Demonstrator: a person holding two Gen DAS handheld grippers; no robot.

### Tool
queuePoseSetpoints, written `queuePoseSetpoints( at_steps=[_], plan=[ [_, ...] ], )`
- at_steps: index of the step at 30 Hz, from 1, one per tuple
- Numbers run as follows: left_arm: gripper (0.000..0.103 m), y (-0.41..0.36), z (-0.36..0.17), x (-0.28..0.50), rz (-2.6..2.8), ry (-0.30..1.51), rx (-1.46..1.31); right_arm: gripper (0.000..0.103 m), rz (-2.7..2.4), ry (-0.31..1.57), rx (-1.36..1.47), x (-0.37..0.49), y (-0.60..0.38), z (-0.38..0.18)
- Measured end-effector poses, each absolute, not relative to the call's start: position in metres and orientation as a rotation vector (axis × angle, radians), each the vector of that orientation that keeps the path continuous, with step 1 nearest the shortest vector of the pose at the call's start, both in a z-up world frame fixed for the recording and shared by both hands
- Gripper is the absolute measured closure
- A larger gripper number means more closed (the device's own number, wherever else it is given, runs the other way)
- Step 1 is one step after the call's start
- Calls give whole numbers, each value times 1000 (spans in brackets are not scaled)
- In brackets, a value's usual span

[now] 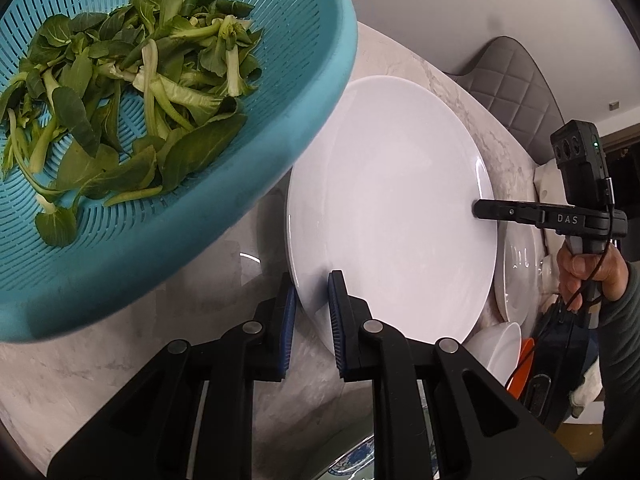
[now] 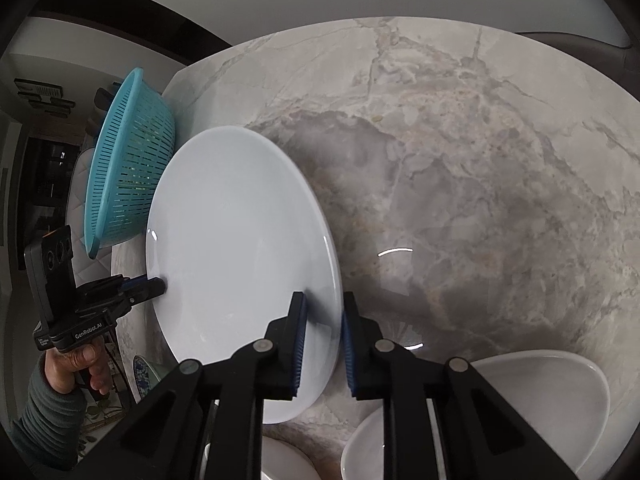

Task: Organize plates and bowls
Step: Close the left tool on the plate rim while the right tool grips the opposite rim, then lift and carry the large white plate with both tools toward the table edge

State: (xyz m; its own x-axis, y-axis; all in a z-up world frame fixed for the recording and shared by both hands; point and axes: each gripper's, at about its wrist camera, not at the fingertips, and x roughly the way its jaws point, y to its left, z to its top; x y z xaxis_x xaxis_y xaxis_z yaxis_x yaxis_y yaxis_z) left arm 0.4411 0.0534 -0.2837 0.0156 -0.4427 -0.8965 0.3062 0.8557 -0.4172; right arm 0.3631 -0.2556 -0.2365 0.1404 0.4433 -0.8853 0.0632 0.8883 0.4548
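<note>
The large white plate (image 1: 400, 208) hung above the marble tabletop (image 2: 460, 160), caught at opposite edges by both grippers. The left gripper (image 1: 312, 312) pinched the rim nearest its own camera, its blue pads (image 1: 338, 320) drawn in on the thin edge, one above and one beneath. The right gripper (image 2: 322, 340) gripped the far rim in the same way, its jaws narrowed onto the plate's edge; from the left wrist view its black fingertip reached in over the rim on the far side from the left gripper.

Just to the left of the left gripper, and higher, a turquoise colander (image 1: 180, 200) sat tilted, holding loose green leaves (image 1: 132, 92). Beyond the right gripper's side of the plate lay more white dishes: a shallow plate (image 1: 516, 276) and a small bowl (image 1: 500, 344) near it. From the right wrist view, two white bowls (image 2: 552, 400) rested on the marble just to the right of that gripper. A hand (image 1: 584, 272) in a grey-green sleeve (image 2: 44, 416) held each tool's handle.
</note>
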Motion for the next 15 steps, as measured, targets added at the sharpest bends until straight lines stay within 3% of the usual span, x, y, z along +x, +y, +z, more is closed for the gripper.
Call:
queuePoseSetpoints(
  at_steps=[15],
  plan=[
    [89,45,-259,458,-601,1426,-115,83,259,1399,462,356,-271,-226]
  ],
)
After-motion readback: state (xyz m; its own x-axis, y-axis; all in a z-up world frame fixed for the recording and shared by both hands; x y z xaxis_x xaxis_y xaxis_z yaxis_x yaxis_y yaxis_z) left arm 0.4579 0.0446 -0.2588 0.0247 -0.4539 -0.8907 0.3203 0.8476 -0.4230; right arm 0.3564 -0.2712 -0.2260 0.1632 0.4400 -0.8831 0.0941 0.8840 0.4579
